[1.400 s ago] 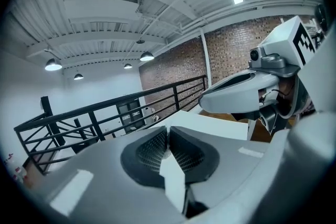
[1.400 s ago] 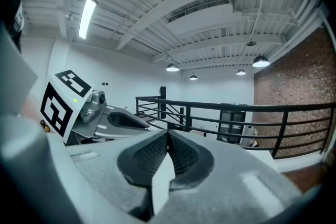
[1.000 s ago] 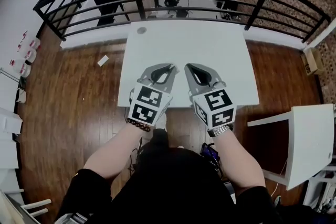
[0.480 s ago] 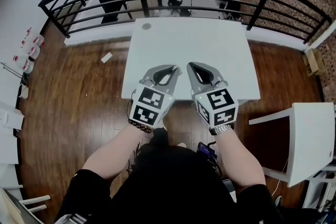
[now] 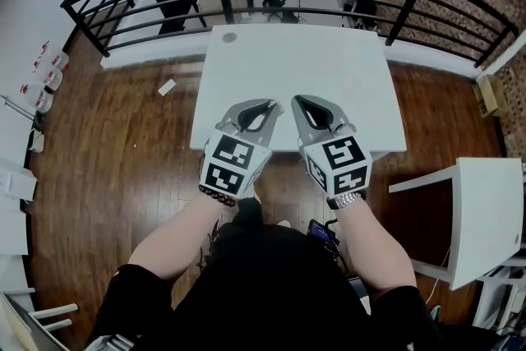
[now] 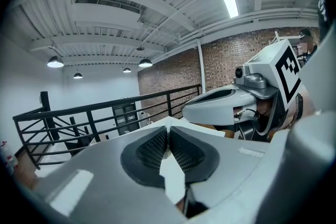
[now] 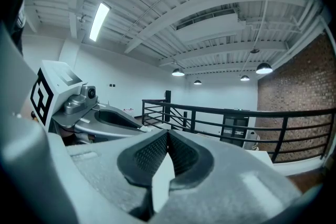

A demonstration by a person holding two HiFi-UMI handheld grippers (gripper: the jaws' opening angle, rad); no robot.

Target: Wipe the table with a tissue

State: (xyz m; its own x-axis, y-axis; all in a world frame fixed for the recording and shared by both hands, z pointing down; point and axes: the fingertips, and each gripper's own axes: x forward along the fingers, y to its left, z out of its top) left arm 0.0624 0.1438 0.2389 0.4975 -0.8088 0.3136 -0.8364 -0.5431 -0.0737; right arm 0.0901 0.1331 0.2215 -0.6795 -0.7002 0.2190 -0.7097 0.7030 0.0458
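Left gripper (image 5: 269, 106) and right gripper (image 5: 297, 103), head view: held side by side above the near edge of the white table (image 5: 329, 66), tips angled in toward each other and near, apparently not touching. The tabletop lies straight ahead of both, about equally reachable. No tissue made out on it. Only a small grey round spot (image 5: 229, 37) at the far left corner, well apart from both grippers. A small white scrap (image 5: 167, 88) lies on the wooden floor (image 5: 123, 144) left of the table, on the left gripper's side; cannot tell whether it is the tissue. Left gripper view: jaws closed, ribbed pads (image 6: 155, 147) meeting at the tip, nothing clamped; the white in the gap below the tips is the tabletop behind. The right gripper shows alongside, the black railing (image 6: 105, 113) beyond. Right gripper view: same, pads (image 7: 181, 155) pressed together at the tip, nothing between them, and the left gripper at its left. Judgement: wiping not begun. A tissue must first be found and gripped, which needs one pair of jaws opened; if the floor scrap is it, the left is the nearer.
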